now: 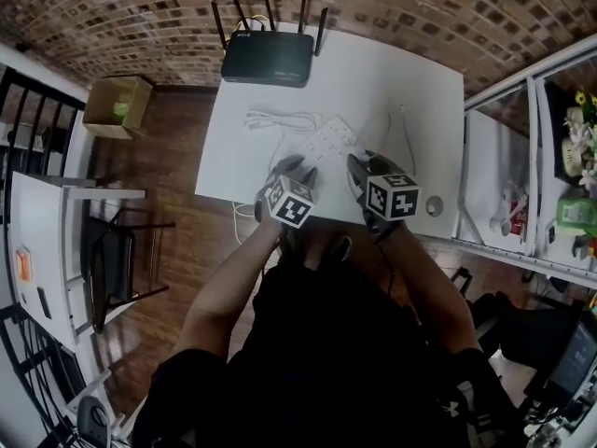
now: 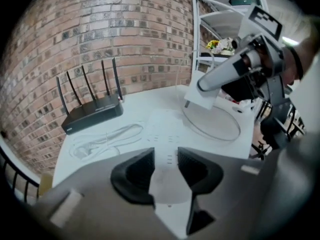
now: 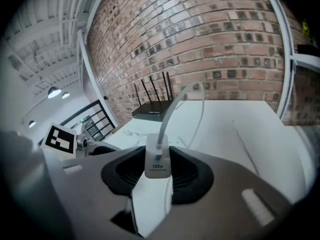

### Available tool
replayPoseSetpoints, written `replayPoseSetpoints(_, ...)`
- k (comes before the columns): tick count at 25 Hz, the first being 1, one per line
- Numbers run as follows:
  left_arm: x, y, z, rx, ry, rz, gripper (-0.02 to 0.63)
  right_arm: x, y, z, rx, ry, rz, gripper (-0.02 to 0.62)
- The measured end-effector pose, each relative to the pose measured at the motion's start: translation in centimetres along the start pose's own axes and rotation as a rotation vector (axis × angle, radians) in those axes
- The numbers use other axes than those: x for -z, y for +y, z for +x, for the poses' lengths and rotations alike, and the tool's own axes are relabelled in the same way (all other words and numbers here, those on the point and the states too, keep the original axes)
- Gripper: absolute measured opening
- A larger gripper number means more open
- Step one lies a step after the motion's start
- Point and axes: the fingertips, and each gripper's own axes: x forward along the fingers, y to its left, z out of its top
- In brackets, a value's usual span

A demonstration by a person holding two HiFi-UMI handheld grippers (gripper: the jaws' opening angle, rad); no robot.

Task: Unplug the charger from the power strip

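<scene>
At centre of the right gripper view, the white boxy charger (image 3: pixel 157 160), marked 100W and trailing a white cable (image 3: pixel 171 113), sat pinched in the right gripper (image 3: pixel 158 171), clear of the power strip (image 2: pixel 162 131). The left gripper (image 2: pixel 166 170) clamped the strip's near end.

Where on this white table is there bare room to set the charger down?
Bare: the table's far right corner, between router and right edge; also the near left corner, below the coiled cable. Crowded: the middle, with power strip, left gripper, right gripper and the charger's cable.
</scene>
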Motion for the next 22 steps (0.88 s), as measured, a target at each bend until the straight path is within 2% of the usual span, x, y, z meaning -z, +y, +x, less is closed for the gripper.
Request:
replayPoseSetpoints(3,-1.2,-0.5,-2.1,-0.005,-0.078,-0.025,0.139,-0.1,-1.0,-2.0,-0.023,-0.043,0.111,0.144)
replayPoseSetpoints(7,-3.2,-2.3,-6.2,0.052,-0.178,-0.157,0.124,1.1,-2.7,-4.2,-0.038,-0.088,0.248,0.144)
replayPoseSetpoints(10,-4.5,-4.0,-9.1,0.107,-0.226,-0.251,0.114,2.1,-4.0,-5.2,-0.074,-0.13,0.392,0.144)
replayPoseSetpoints(14,-4.4,-5.0,-11.2,0.126,-0.212,-0.25,0.109,2.7,-5.5,-6.2,-0.097,-0.177,0.511,0.144)
replayPoseSetpoints(22,-2.6,-5.0,-12.6,0.095,-0.187,-0.286,0.106,5.9,-8.3,-5.5,-0.104,-0.236,0.751,0.144)
